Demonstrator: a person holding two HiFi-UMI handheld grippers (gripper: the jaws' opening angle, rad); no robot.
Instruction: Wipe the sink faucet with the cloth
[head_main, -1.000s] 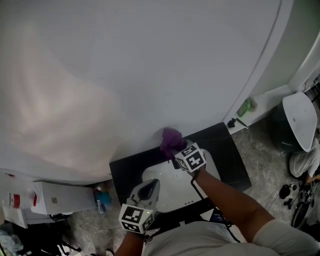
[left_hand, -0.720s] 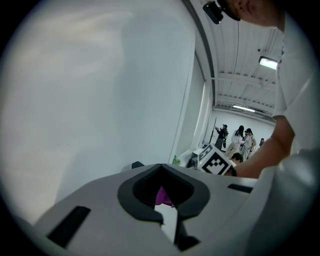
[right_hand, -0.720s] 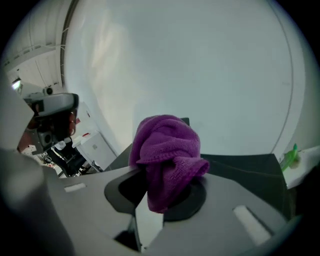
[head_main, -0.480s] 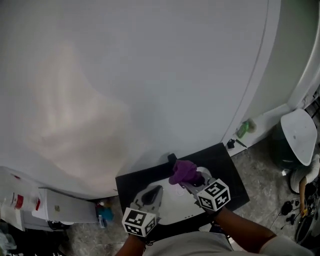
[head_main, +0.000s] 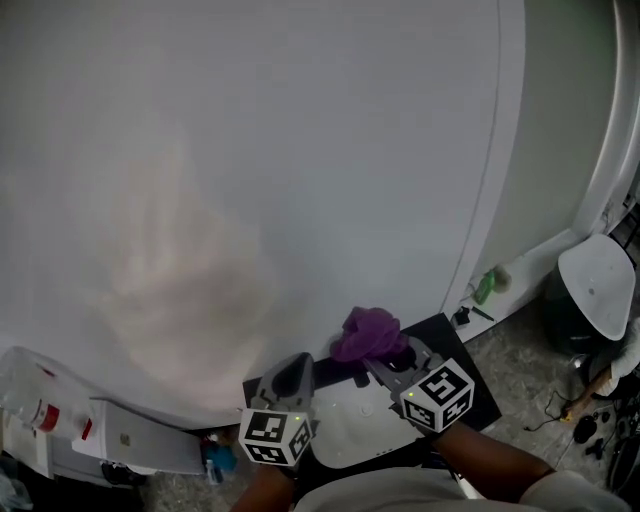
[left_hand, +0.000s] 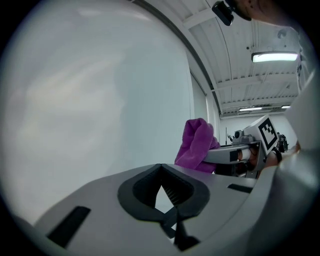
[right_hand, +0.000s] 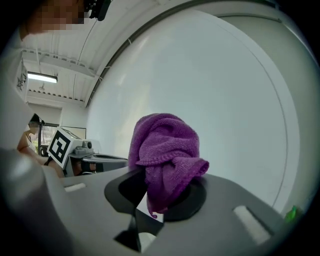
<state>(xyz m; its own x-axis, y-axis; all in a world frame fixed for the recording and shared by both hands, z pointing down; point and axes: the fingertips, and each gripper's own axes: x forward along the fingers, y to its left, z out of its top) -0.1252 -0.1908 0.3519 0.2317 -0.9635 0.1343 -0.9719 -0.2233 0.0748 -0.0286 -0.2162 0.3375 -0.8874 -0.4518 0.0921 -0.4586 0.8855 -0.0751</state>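
A purple cloth (head_main: 368, 335) is bunched in my right gripper (head_main: 385, 365), which is shut on it and held up in front of the pale wall. The cloth (right_hand: 165, 150) spills over the jaws in the right gripper view. My left gripper (head_main: 290, 378) is raised beside it on the left, shut, with nothing in it. From the left gripper view I see the cloth (left_hand: 196, 145) and the right gripper (left_hand: 235, 154) to the right. The white sink (head_main: 350, 420) lies below both grippers, set in a black counter (head_main: 472, 375). I cannot make out the faucet behind the cloth and grippers.
A plain pale wall (head_main: 250, 150) fills most of the head view. A green bottle (head_main: 486, 287) stands on a ledge at right, near a white-lidded bin (head_main: 595, 285). A white appliance (head_main: 130, 440) sits on the floor at lower left.
The right gripper has drawn the cloth back from the rear of the sink and lifted it. The left gripper has risen beside it. The head view has tilted up toward the wall.
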